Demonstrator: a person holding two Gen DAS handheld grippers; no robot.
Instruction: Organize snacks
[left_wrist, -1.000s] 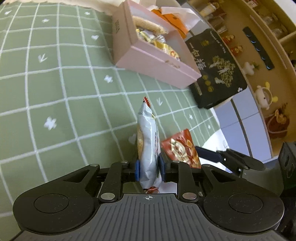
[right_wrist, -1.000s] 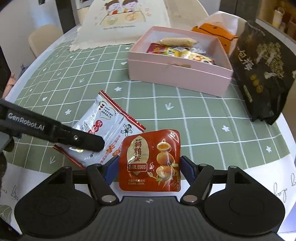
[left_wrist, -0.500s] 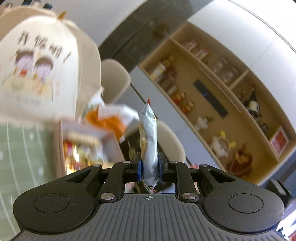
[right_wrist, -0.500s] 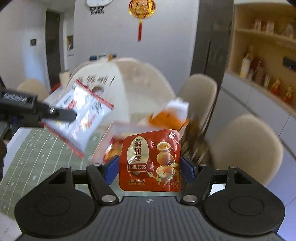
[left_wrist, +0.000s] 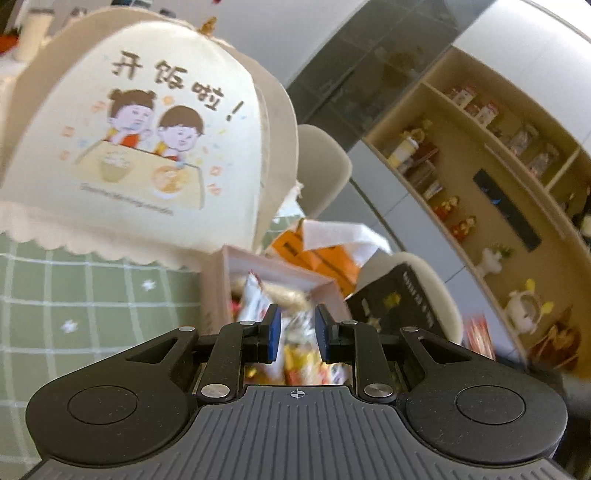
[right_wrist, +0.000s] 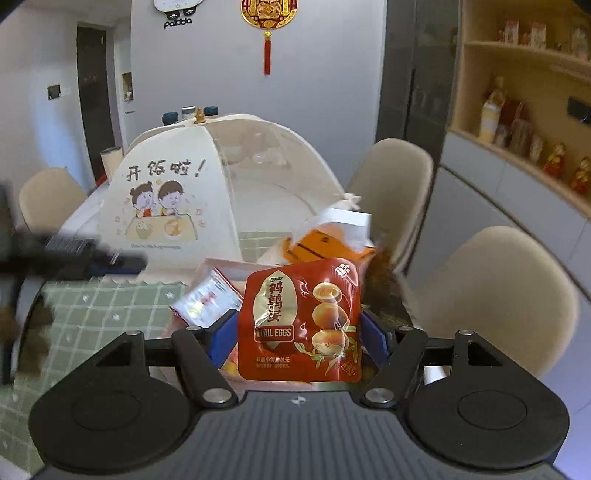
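My right gripper (right_wrist: 297, 334) is shut on a red quail eggs packet (right_wrist: 300, 321) and holds it upright in the air in front of the pink box (right_wrist: 221, 266). My left gripper (left_wrist: 297, 334) is open and empty just above the pink box (left_wrist: 216, 291). The white snack packet (left_wrist: 253, 301) lies loose in the box on several other snacks. It also shows in the right wrist view (right_wrist: 208, 297), tilted over the box rim. The left gripper shows blurred at the left of the right wrist view (right_wrist: 122, 260).
A cream food cover (left_wrist: 140, 147) with a cartoon print stands behind the box on the green checked tablecloth (left_wrist: 92, 302). An orange tissue pack (left_wrist: 317, 251) and a black bag (left_wrist: 402, 299) lie right of the box. Beige chairs (right_wrist: 495, 295) and wall shelves (left_wrist: 498, 192) stand beyond.
My left gripper carried the white packet from the table to the box, then opened and let it drop in. My right gripper lifted the quail eggs packet off the table toward the box.
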